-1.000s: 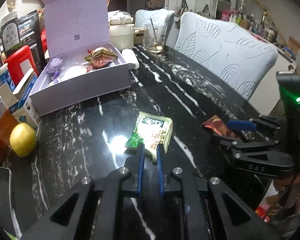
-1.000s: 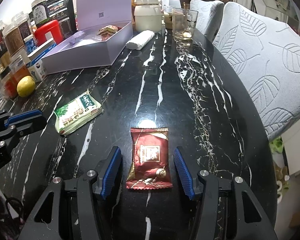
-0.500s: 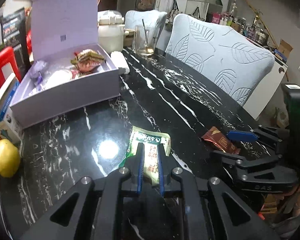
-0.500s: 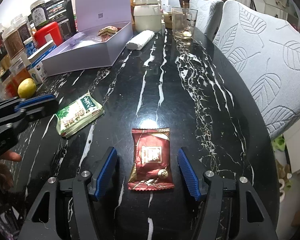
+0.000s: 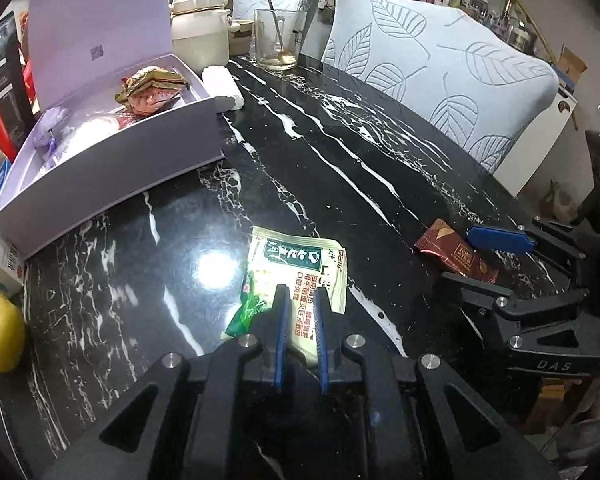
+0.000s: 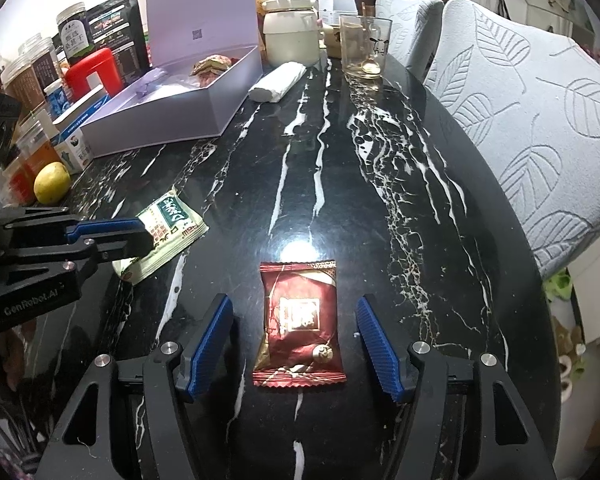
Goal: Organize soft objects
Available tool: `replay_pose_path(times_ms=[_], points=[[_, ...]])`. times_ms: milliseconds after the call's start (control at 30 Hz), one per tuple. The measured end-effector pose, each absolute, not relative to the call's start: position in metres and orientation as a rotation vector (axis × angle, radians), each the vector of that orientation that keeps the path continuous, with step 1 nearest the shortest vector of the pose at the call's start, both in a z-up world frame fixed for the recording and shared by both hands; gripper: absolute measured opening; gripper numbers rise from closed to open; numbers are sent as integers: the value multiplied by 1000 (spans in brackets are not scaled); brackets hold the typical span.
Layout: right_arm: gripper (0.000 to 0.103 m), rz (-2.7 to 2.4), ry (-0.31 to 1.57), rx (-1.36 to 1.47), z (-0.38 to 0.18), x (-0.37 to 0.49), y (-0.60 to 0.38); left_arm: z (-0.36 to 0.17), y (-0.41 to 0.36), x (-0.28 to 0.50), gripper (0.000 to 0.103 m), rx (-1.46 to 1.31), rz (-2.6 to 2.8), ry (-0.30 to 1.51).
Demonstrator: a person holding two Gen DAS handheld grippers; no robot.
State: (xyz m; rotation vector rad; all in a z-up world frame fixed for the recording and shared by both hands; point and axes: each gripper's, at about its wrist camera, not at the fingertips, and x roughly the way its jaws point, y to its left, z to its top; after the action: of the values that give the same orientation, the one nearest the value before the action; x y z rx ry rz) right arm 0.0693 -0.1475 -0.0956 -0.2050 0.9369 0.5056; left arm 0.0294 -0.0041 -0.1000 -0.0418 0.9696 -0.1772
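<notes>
Left gripper [image 5: 299, 300] nipped onto the near edge of the green-and-cream sachet [image 5: 296, 268], fingers drawn almost together with only the packet's thickness between them. Sachet apparently tipped up at the gripped end in the right wrist view, far edge seemingly on the black marble table [image 6: 340, 168]; whether fully lifted, hard to tell. Gripped at the edge rather than the middle, likely because a flat, limp packet offers no other purchase on a hard top.

Right gripper [image 6: 296, 340] spread wide, 2 blue pads [image 6: 208, 340] straddling the dark red snack packet [image 6: 300, 320] without touching it. Packet flat on the table, lengthwise along the fingers, so closing would squeeze its long sides and bunch it upward.

Open lilac gift box [image 5: 112, 160] well apart toward the table's far left, lid upright, already holding several wrapped soft items [image 5: 148, 88]; probably the destination for both packets. Lemon [image 6: 52, 176], jars [image 6: 74, 38], a cream ceramic pot [image 6: 290, 36] and a glass with a spoon [image 6: 364, 48] crowded around the box, so approach from the open front side looks safest.
</notes>
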Motion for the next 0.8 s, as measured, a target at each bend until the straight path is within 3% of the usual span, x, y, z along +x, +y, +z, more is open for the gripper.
replay_pose_path(times_ms=[800], points=[[65,521,977,-127,-92,81,-153,-92,14,65,12,5,-100,1178]])
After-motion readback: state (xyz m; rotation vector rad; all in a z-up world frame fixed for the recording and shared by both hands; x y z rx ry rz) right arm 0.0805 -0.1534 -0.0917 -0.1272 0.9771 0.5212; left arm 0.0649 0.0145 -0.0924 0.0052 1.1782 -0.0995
